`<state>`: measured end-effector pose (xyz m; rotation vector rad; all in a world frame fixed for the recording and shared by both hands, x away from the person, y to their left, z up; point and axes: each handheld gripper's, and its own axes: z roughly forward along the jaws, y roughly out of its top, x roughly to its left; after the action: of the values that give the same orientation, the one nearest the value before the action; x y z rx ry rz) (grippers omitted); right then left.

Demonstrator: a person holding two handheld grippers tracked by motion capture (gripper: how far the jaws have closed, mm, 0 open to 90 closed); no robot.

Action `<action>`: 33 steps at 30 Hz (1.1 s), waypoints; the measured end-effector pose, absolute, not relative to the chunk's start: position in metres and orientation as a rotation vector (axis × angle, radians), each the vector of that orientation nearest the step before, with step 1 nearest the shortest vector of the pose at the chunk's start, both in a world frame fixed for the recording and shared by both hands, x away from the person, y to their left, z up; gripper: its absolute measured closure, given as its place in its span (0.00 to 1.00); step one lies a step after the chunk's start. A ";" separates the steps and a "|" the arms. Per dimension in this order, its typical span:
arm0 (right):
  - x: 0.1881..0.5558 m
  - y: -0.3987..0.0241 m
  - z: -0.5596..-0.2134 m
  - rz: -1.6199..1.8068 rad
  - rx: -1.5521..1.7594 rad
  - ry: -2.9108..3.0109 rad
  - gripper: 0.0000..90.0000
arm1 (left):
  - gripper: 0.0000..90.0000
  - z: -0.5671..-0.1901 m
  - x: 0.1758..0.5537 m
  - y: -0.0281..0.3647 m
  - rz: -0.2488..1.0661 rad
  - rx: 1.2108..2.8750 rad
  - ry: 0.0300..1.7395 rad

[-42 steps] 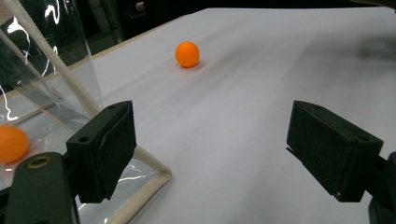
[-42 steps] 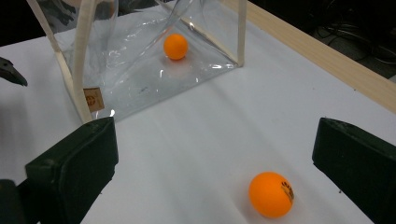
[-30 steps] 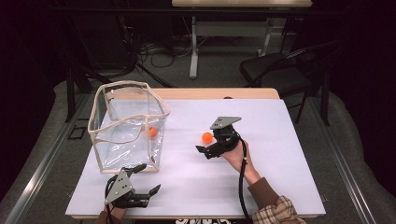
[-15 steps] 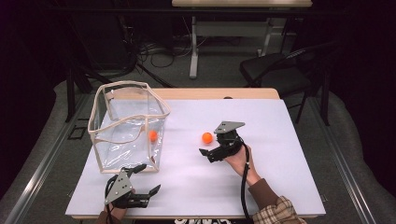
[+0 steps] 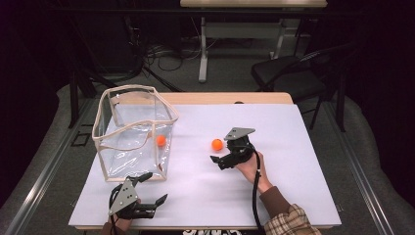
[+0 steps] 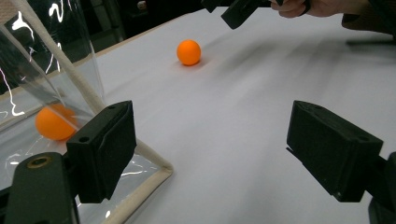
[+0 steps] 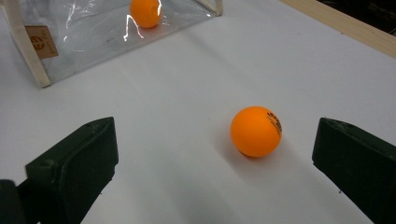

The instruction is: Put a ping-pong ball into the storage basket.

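An orange ball [image 5: 217,144] lies loose on the white table [image 5: 293,171]. My right gripper [image 5: 221,155] sits just to the near right of it, open. In the right gripper view the ball [image 7: 256,131] rests a little ahead of the wide-spread jaws of my right gripper [image 7: 215,163], touching neither. A clear bag with cream trim [image 5: 134,132] stands at the left with a second orange ball [image 5: 161,140] inside. My left gripper [image 5: 155,187] rests open at the table's front edge, just in front of the bag's near corner [image 6: 154,163].
The left gripper view shows the loose ball [image 6: 188,52] far ahead, the bagged ball [image 6: 53,122] behind the clear wall, and the right gripper [image 6: 238,9] at the top. A chair [image 5: 288,78] and cables lie beyond the table's far edge.
My right gripper has drawn back slightly to the right and toward the person, away from the loose ball. The ball, the bag and my left gripper have stayed put.
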<state>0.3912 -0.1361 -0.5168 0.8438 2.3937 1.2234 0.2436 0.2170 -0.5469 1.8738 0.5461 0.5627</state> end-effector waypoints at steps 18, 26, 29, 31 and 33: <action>0.409 -0.132 -0.530 1.177 0.860 2.402 0.00 | 0.17 -0.547 0.244 0.217 0.563 1.875 0.548; 0.418 -0.129 -0.533 1.188 0.890 2.418 0.00 | 0.18 -0.547 0.243 0.217 0.563 1.873 0.553; 0.423 -0.129 -0.535 1.190 0.904 2.417 0.00 | 0.18 -0.547 0.244 0.216 0.562 1.876 0.549; 0.426 -0.127 -0.536 1.178 0.908 2.424 0.00 | 0.18 -0.547 0.244 0.216 0.562 1.877 0.548; 0.428 -0.126 -0.539 1.158 0.909 2.437 0.00 | 0.18 -0.547 0.244 0.217 0.561 1.874 0.549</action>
<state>0.4282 -0.1255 -0.5389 0.9095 2.4370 1.1580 0.2444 0.2166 -0.5472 1.8743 0.5493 0.5615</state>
